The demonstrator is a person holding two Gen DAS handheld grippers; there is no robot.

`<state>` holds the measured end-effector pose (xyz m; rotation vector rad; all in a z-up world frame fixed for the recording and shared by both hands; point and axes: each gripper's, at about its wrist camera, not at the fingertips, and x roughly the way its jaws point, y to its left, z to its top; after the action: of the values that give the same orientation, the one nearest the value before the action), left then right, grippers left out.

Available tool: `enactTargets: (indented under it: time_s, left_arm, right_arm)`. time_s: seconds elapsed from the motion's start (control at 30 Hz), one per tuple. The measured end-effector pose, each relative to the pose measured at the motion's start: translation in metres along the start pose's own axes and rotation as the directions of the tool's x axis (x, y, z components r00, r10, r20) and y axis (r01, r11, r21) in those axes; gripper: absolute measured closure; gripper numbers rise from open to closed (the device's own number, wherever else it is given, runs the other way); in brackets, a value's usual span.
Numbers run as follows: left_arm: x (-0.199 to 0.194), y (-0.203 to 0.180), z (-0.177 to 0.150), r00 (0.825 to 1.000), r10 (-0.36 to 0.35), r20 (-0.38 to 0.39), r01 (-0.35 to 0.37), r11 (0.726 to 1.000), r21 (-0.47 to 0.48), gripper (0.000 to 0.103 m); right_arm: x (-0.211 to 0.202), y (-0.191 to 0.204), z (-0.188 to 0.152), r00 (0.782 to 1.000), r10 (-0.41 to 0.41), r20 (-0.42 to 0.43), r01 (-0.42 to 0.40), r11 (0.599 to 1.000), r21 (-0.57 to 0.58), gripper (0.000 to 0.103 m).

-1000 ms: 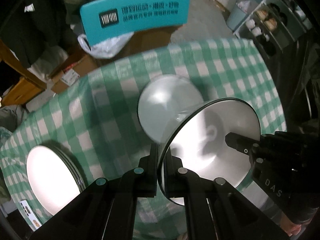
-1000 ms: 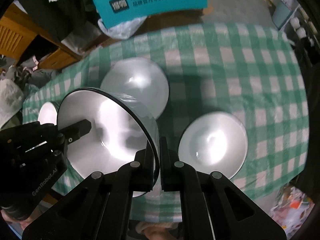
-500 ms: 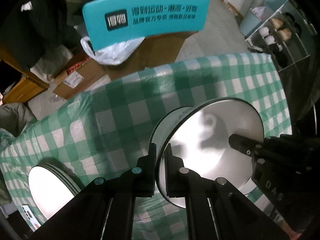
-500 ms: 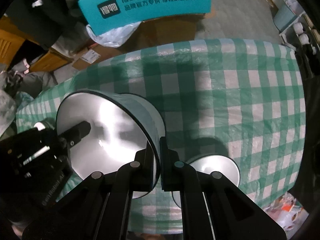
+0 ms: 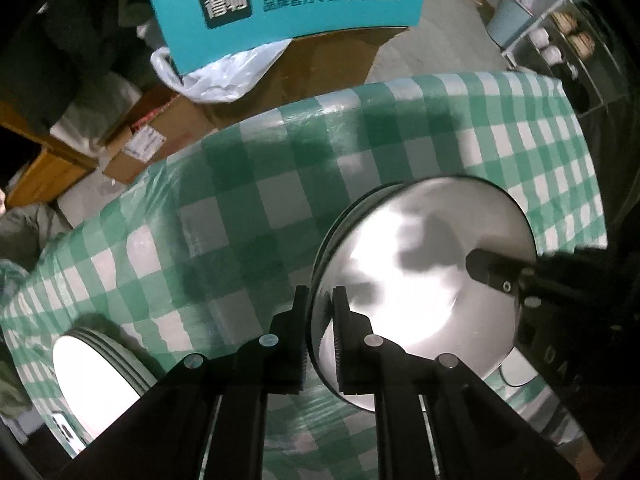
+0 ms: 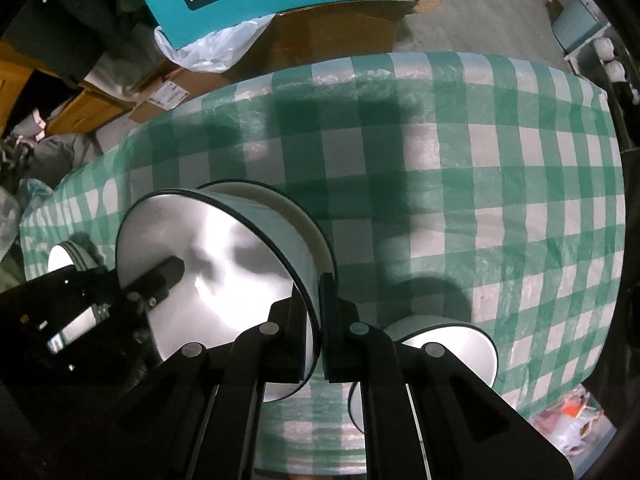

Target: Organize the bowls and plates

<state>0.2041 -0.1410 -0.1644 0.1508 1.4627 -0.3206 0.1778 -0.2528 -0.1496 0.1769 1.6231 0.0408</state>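
A white bowl (image 5: 420, 280) with a dark rim hangs between both grippers over the green checked tablecloth (image 5: 280, 200). My left gripper (image 5: 320, 292) straddles its near rim. The jaws are opening, and a thin slit shows beside one pad. In the right wrist view the same bowl (image 6: 208, 272) has its opposite rim pinched by my right gripper (image 6: 320, 280), which is shut on it. Just behind and under it, the pale rim of a second bowl (image 6: 296, 208) peeks out. The held bowl sits over that one and hides most of it.
A third bowl (image 6: 440, 344) stands on the cloth right of the right gripper. A stack of white plates (image 5: 92, 368) lies near the table's left end, with a phone (image 5: 64, 436) beside it. Cardboard boxes and a teal sign (image 5: 288, 4) stand beyond the far edge.
Both grippers have carried the bowl down and over the bowl that stood on the table, which is now almost wholly covered. The left jaws stand slightly wider.
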Motion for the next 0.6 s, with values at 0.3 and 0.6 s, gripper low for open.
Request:
enactTargets:
  time_s: [0.3,0.6]
  left_arm:
    - [-0.002,0.0,-0.001,1.0,0.005,0.018,-0.005,1.0,0.01,0.092]
    - [-0.02,-0.002,-0.007,0.998,0.019,0.054,-0.018,1.0,-0.005,0.081]
  right_arm:
    - [-0.006,0.006,0.002,1.0,-0.014,0.021,0.015,0.999,-0.034,0.073]
    - [-0.02,-0.002,-0.004,0.997,-0.005,0.071,0.008,0.999,-0.034,0.059]
